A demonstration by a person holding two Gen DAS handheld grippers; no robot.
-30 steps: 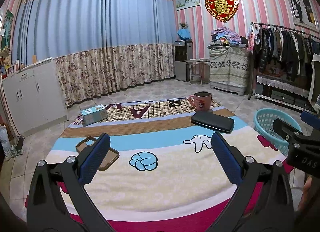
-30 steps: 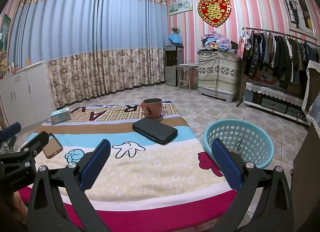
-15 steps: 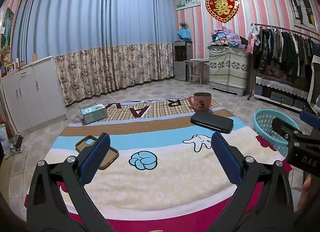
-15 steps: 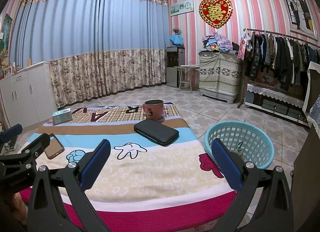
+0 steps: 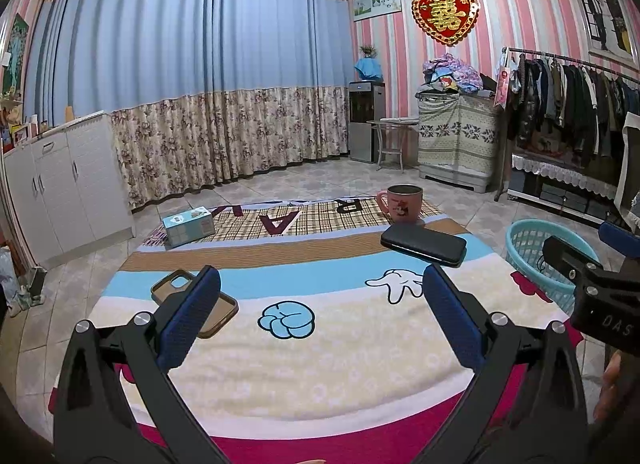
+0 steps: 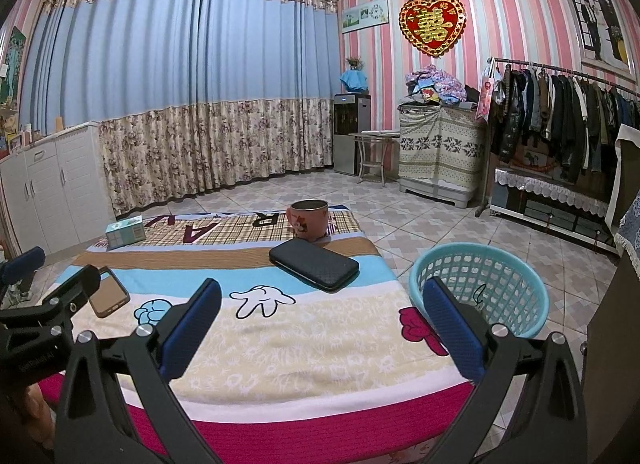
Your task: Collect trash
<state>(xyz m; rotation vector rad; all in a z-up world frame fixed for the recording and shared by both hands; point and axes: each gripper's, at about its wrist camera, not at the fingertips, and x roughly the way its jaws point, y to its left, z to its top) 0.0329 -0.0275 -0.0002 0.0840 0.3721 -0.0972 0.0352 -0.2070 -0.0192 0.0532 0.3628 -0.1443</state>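
A cartoon-print blanket (image 5: 320, 344) (image 6: 312, 336) covers a low table. On it lie a brown phone case (image 5: 196, 298) (image 6: 109, 292), a black wallet-like case (image 5: 423, 244) (image 6: 314, 264), a pink mug (image 5: 402, 203) (image 6: 309, 219) and a small teal box (image 5: 188, 225) (image 6: 126, 231). A turquoise plastic basket (image 5: 536, 260) (image 6: 480, 288) stands on the floor to the right of the table. My left gripper (image 5: 320, 292) hangs open over the near part of the blanket, holding nothing. My right gripper (image 6: 320, 296) is open too, over the table's near right corner, beside the basket.
White cabinets (image 5: 60, 191) line the left wall. A clothes rack (image 6: 560, 119) and a covered cabinet (image 6: 440, 151) stand at the right, with a water dispenser (image 6: 352, 131) and a small stool (image 6: 374, 155) by the curtain. Tiled floor surrounds the table.
Both views have drifted slightly; the grippers stay open and empty. Nothing on the blanket has moved.
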